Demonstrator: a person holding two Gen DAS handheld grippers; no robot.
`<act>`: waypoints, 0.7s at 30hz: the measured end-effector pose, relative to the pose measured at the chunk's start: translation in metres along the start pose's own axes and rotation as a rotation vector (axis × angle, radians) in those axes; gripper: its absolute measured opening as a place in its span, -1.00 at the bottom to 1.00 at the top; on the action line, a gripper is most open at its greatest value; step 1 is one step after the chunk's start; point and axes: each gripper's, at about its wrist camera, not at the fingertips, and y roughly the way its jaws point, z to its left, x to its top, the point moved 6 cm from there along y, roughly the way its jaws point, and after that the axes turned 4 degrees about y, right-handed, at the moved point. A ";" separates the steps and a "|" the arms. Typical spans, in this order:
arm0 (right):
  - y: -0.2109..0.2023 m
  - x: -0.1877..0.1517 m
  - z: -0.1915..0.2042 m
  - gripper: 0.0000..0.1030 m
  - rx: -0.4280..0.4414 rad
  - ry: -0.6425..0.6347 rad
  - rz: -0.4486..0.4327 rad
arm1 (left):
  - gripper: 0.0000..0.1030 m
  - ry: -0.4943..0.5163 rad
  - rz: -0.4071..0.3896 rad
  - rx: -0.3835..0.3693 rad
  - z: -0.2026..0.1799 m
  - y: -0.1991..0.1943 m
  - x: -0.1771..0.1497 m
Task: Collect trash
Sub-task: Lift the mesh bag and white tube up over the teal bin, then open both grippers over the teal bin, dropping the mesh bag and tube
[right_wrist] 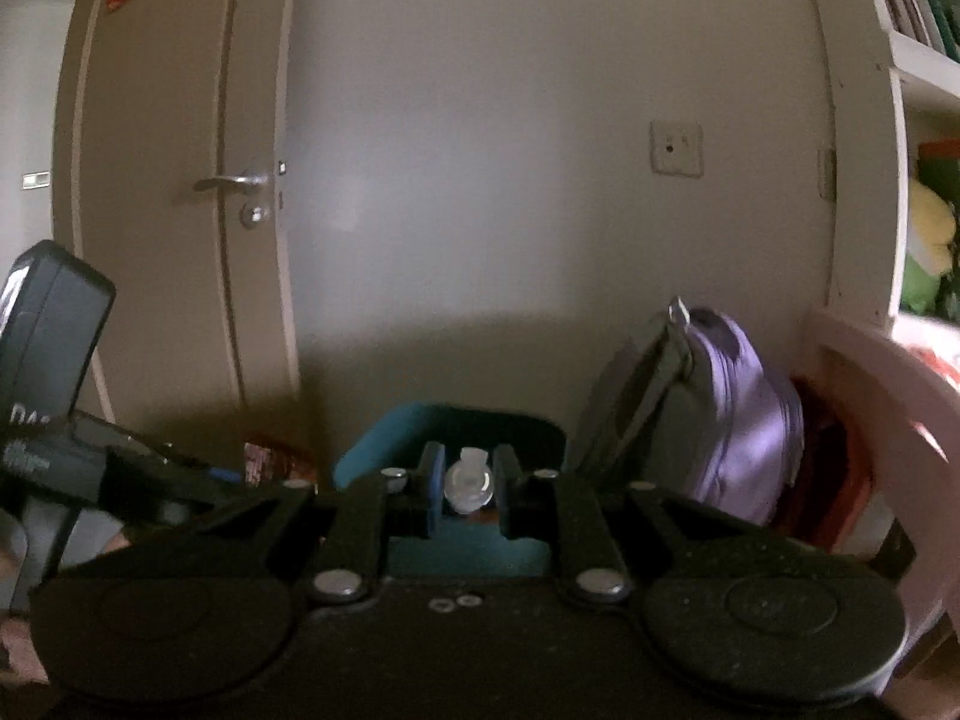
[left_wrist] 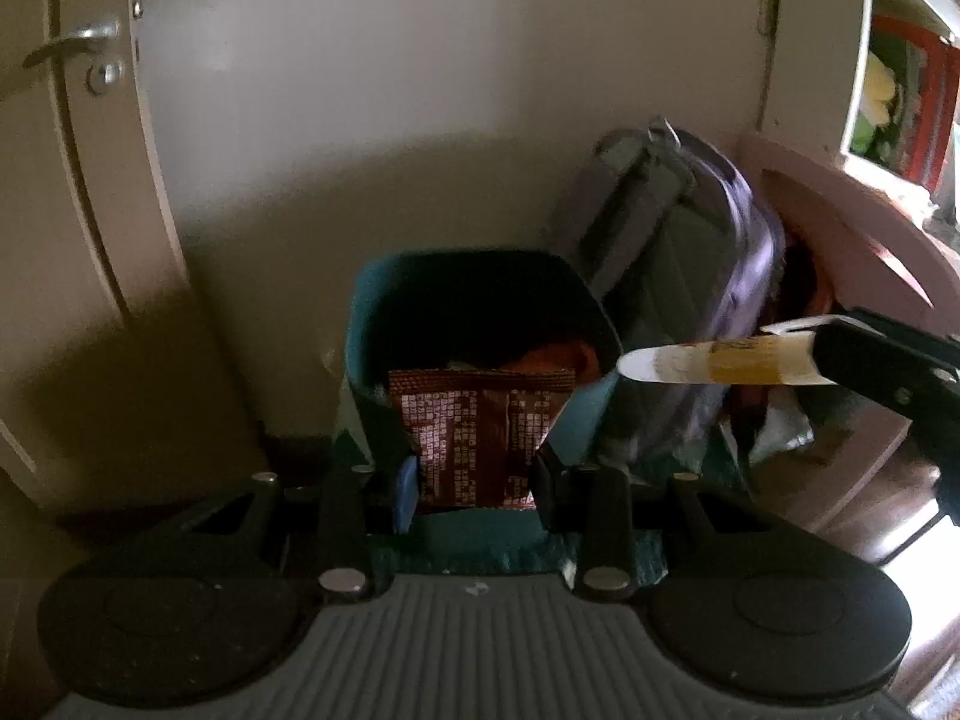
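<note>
Over the near rim of the teal bin, the left gripper held a brown snack wrapper pinched upright between its fingers, just short of the opening. The right gripper clamped a small tube, its long axis pointing across toward the bin from the right. The left looked nearer the drop.

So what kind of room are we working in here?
Likely a child's bedroom or a home corner: an interior door, a purple backpack leaning on the wall, shelves with soft toys, and a teal bin.
</note>
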 end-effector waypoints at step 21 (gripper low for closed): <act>0.199 -0.051 -0.029 -0.70 0.014 0.007 0.233 | -0.29 -0.011 0.172 0.031 0.016 0.197 0.035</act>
